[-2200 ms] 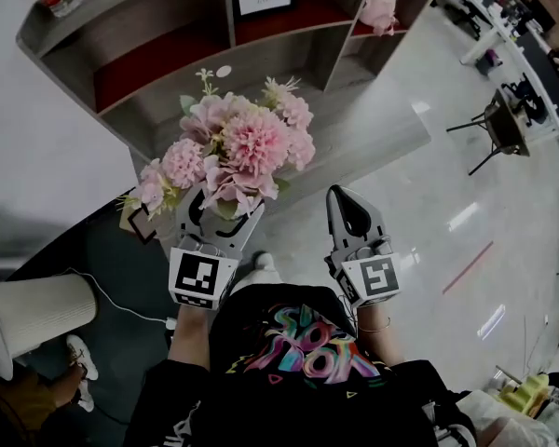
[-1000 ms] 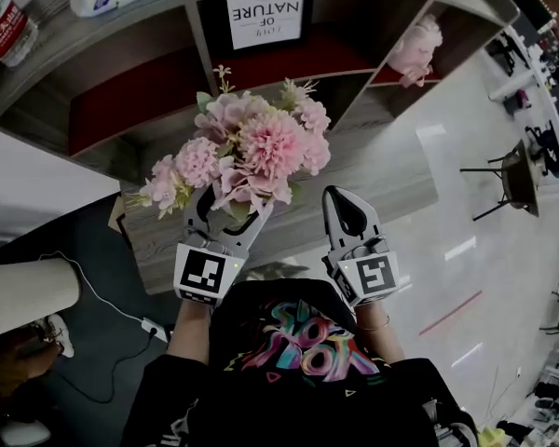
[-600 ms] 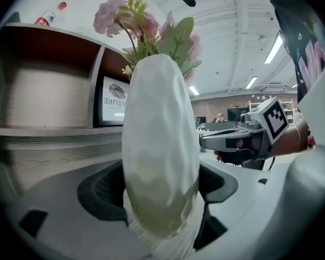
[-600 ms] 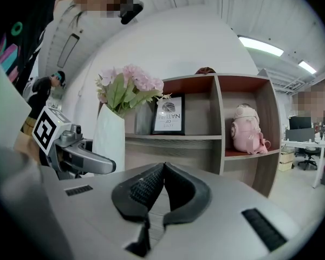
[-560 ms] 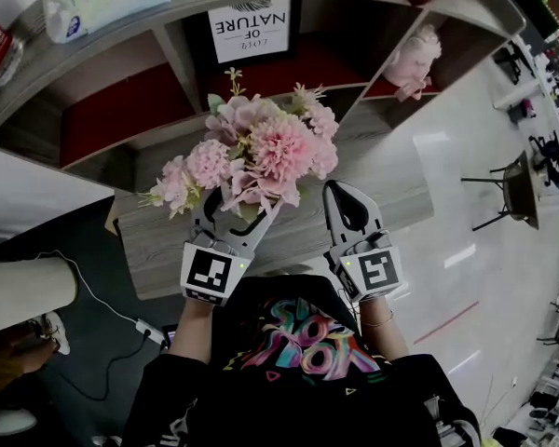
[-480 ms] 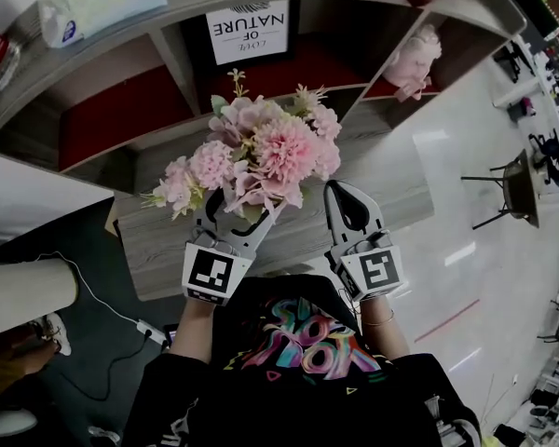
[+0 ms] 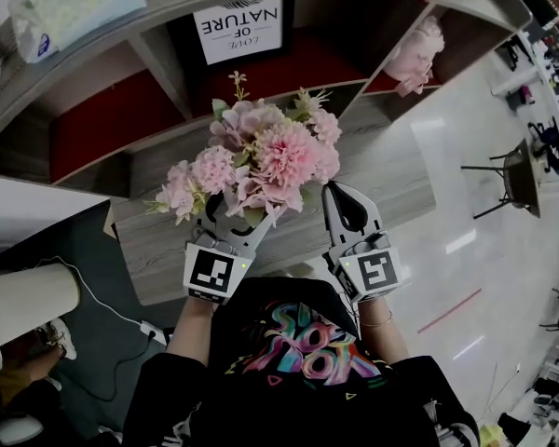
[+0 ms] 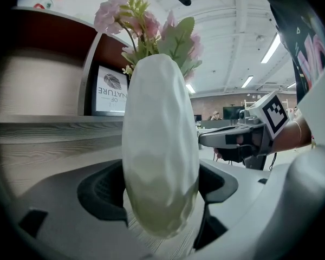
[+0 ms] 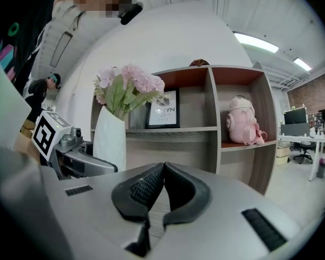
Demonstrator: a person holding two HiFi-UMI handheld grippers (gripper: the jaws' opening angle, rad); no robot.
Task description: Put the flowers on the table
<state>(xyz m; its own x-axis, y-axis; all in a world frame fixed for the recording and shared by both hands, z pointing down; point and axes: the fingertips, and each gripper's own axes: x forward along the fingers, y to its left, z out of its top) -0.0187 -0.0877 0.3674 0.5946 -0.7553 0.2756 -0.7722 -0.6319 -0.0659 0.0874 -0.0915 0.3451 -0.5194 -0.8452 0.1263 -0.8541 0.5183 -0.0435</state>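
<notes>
Both tongs and the flowers (image 7: 261, 156) have come forward since ~2 s ago: then they hung over the tabletop's near edge and the floor, now they are over the wood tabletop (image 7: 387, 170), close to the shelf unit (image 7: 102, 124).

- Flowers: pink bunch with green leaves, upright in a white vase (image 8: 161, 145). Head view hides the vase under the blooms; both gripper views show it.
- Left tongs (image 7: 233, 218): jaws apart, clamped on either side of the vase's lower body. Wood grain shows under the vase base; can't tell whether the base touches the wood or sits just above it.
- Right tongs (image 7: 343, 198): just beside the flowers on the right, jaw pads pressed together, nothing between them, over the tabletop.
- Shelf behind: framed print (image 7: 239, 28) in the middle compartment, directly behind the blooms; pink figure (image 7: 417, 49) in the right compartment, detail too soft to make out.
- Tissue pack (image 7: 70, 7) on the shelf top, cut off by the frame edge.
- Lower left: white cylinder (image 7: 23, 305), partly out of frame, with a cable (image 7: 112, 307) on the dark floor near it.
</notes>
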